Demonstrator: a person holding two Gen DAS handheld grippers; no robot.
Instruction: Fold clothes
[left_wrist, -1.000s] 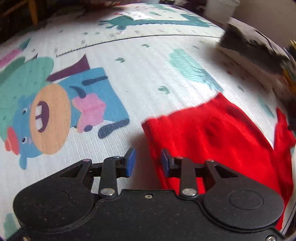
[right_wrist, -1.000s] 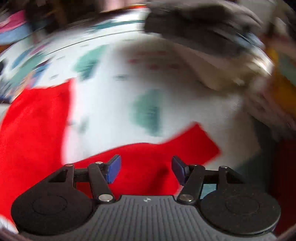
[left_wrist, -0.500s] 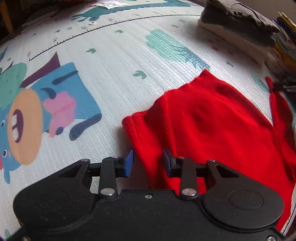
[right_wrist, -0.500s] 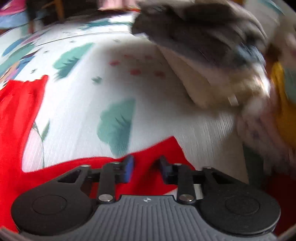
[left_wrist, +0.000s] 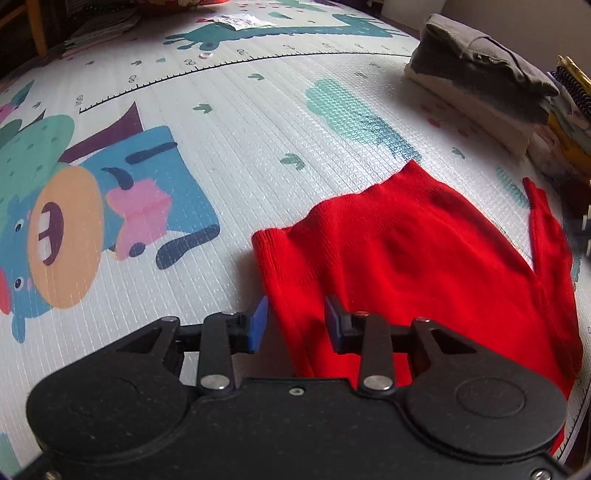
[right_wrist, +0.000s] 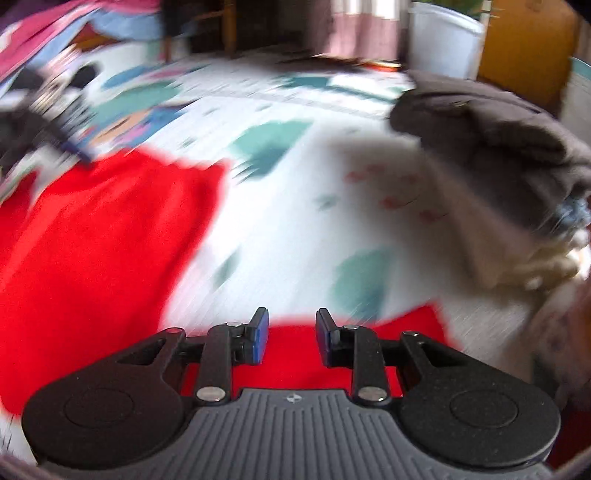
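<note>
Both grippers (left_wrist: 294, 320) (right_wrist: 291, 336) stand narrowly parted with the red garment (left_wrist: 417, 254) between the jaws; the right's just opened slightly; pad contact unclear.

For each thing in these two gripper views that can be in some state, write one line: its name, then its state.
Red garment: spread on the mat, not yet folded.
Left gripper: shut on the garment's edge.
Right gripper: closed on another red edge; jaws just eased open slightly.
Grey garment: folded, atop a stack.
Play mat: lying flat.
</note>
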